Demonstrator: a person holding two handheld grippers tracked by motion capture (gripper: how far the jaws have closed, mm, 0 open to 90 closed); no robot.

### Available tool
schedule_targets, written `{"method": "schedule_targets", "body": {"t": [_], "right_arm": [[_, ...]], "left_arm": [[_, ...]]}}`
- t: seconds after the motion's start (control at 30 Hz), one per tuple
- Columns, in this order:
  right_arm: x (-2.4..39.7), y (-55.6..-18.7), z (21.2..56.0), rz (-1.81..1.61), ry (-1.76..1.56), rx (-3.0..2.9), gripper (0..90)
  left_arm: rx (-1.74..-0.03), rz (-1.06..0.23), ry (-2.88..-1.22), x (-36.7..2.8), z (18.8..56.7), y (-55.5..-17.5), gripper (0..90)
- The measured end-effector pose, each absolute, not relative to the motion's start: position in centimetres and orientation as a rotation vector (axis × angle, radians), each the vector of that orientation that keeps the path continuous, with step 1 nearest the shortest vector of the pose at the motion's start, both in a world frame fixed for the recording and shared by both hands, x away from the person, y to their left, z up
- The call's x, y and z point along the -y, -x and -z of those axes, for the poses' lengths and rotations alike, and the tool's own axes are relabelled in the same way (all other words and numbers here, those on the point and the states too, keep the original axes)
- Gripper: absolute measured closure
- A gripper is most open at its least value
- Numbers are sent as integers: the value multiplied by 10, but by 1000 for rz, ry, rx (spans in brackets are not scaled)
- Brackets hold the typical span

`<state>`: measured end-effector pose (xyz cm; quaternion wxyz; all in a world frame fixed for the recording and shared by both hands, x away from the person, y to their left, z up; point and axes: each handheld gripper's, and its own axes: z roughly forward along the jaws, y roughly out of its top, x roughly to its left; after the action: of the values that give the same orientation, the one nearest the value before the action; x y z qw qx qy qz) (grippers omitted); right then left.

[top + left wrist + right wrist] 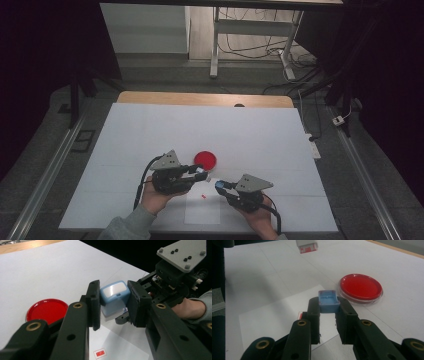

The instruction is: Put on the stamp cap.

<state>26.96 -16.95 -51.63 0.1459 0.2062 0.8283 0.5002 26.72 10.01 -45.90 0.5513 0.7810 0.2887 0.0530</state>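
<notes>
My left gripper (113, 303) is shut on a small light-blue stamp (115, 296) with a white top, held above the table. In the high view the left gripper (199, 173) sits just below a round red dish (205, 159). My right gripper (327, 311) is shut on a small blue cap (328, 300), hollow side up. The right gripper (220, 185) faces the left one, a short way apart. The stamp (307, 246) hangs at the top of the right gripper view, its red-and-white underside showing. A white paper sheet (202, 210) under both grippers bears a small red mark (204, 196).
The red dish (360, 287) lies on the white tabletop (150, 135), just beyond the paper (269, 315). A wooden strip (200, 99) runs along the table's far edge. Beyond it stand a desk frame and floor cables (260, 50). A person's hands hold both grippers near the front edge.
</notes>
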Motion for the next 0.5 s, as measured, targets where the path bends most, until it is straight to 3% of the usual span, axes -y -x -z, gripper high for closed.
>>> {"method": "schedule_targets", "body": {"t": [0.5], "right_arm": [[154, -272, 516, -1465, -560, -2387, 736]], "left_arm": [[-665, -114, -1862, -90, 460, -270, 654]]}}
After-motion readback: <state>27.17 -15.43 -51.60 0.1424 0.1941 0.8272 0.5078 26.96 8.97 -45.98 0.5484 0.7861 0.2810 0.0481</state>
